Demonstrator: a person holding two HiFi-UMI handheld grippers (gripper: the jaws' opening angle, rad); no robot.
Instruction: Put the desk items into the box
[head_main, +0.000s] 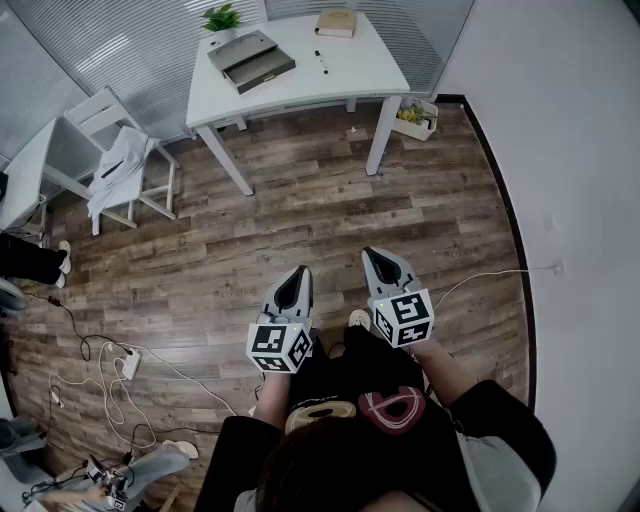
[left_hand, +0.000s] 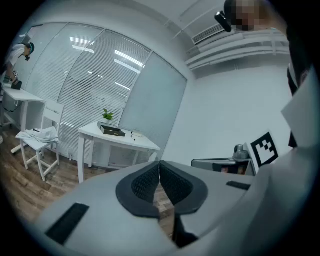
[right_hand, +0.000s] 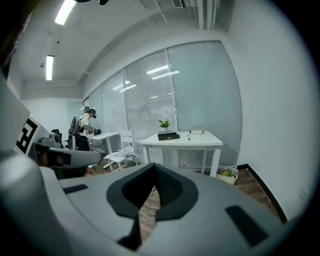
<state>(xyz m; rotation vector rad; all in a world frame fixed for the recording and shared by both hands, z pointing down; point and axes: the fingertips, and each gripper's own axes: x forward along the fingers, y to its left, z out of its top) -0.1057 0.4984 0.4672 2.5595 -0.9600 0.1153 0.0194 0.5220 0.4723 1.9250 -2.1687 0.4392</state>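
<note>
A white desk (head_main: 360, 75) stands at the far end of the room. On it lie a grey open box (head_main: 250, 60), a small book (head_main: 336, 22), a dark pen (head_main: 321, 62) and a potted plant (head_main: 222, 18). I hold both grippers close to my body, well short of the desk. My left gripper (head_main: 300, 272) is shut with nothing between its pads. My right gripper (head_main: 383, 257) is shut and empty too. The desk (left_hand: 117, 140) shows small in the left gripper view, and the desk (right_hand: 182, 141) with the box (right_hand: 168, 135) in the right gripper view.
A white chair (head_main: 120, 160) draped with cloth stands left of the desk, beside another white table (head_main: 25, 170). A small basket (head_main: 417, 115) sits by the desk's right leg. Cables and a power strip (head_main: 130, 362) lie on the wooden floor at my left. A white wall runs along the right.
</note>
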